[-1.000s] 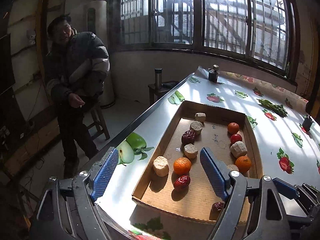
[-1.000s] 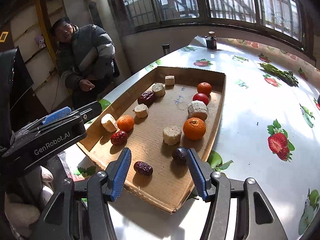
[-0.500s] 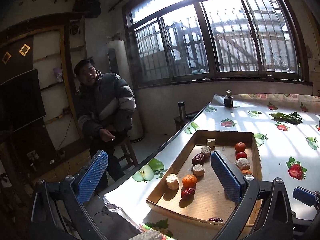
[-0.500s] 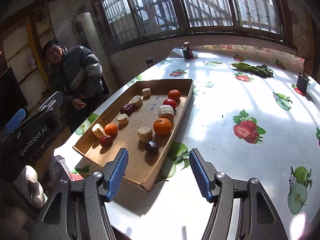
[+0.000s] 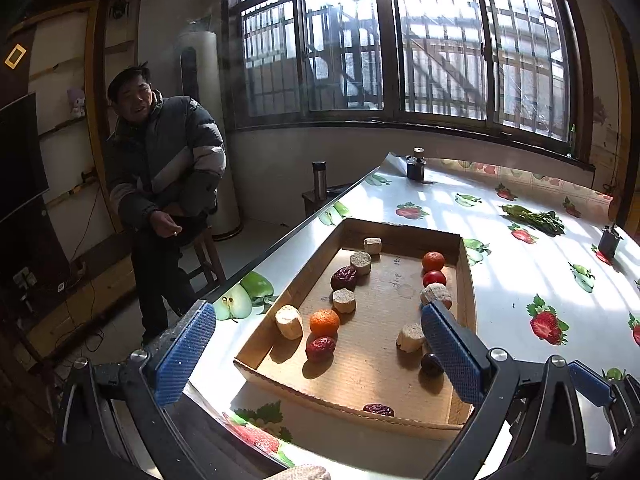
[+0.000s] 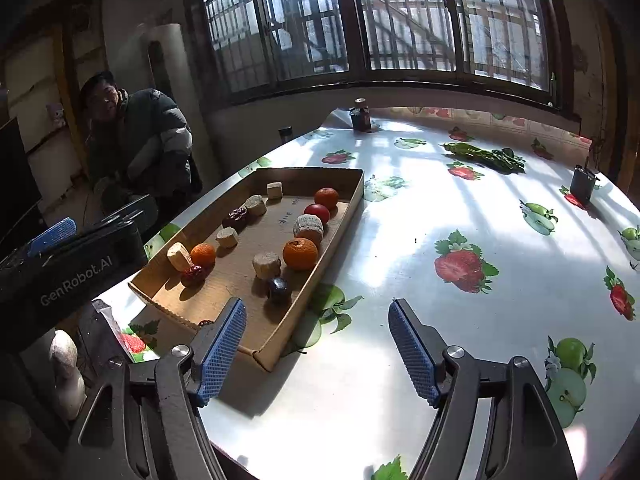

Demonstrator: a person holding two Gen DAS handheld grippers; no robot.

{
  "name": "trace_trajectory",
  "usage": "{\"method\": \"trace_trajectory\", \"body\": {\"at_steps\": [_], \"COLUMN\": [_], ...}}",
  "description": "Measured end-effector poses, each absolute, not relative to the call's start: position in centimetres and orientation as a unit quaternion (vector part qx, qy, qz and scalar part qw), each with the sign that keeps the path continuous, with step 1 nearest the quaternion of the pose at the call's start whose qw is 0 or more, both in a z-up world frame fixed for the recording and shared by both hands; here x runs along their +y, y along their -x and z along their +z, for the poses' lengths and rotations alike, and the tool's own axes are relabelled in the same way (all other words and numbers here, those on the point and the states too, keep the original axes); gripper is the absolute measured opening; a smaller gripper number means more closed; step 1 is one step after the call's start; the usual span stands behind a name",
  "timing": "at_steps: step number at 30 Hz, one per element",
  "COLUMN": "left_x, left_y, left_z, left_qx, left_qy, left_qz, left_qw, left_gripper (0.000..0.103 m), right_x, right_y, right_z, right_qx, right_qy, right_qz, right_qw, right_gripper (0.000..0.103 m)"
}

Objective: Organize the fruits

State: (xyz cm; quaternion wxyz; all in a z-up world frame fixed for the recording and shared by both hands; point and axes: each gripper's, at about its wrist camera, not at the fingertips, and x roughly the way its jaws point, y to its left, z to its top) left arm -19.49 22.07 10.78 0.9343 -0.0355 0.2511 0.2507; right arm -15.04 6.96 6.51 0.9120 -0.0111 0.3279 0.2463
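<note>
Left wrist view: the surface [image 5: 500, 280] is covered with a glossy cloth printed with strawberries and apples, lit by sun from a wide barred window [image 5: 400, 48]. A person [image 5: 164, 184] in a dark puffer jacket sits beside its left edge. A flat cardboard tray [image 5: 466, 276] lies near the front corner, with its long axis running away from the camera toward the window. In it are oranges [image 5: 324, 320], dark red dates [image 5: 320, 348] and pale cut pieces, in two loose rows along that axis. The left gripper [image 5: 316, 354] has its jaws fully apart, holding nothing.

Right wrist view: the tray [image 6: 344, 220] lies left of centre, slanted up to the right. A dark round fruit [image 6: 278, 287], perhaps a plum, sits near its right wall. The right gripper [image 6: 316, 352] hangs above the tray's near corner; its jaws have just been opening and grip nothing.
</note>
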Motion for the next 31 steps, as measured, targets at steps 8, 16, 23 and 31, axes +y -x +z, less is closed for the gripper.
{"method": "trace_trajectory", "body": {"at_steps": [8,16,23,31], "left_x": [22.8,23.7,24.0,23.7], "left_y": [19.1,18.5,18.3,18.0], "left_z": [9.9,9.0,8.5,8.4], "left_qx": [0.267,0.283,0.290,0.301], "left_qy": [0.049,0.063,0.067,0.065], "left_qz": [0.240,0.235,0.232,0.220], "left_qw": [0.932,0.928,0.926,0.926], "left_gripper": [0.103,0.103,0.103,0.103], "right_x": [7.9,8.9,9.6,9.8], "right_y": [15.1,15.2,15.1,15.0], "right_z": [6.1,5.7,5.3,5.2], "right_qx": [0.330,0.334,0.338,0.343], "right_qy": [0.030,0.047,0.054,0.055], "right_qz": [0.244,0.247,0.249,0.250], "right_qw": [0.911,0.909,0.906,0.904], "right_gripper": [0.080,0.082,0.082,0.082]}}
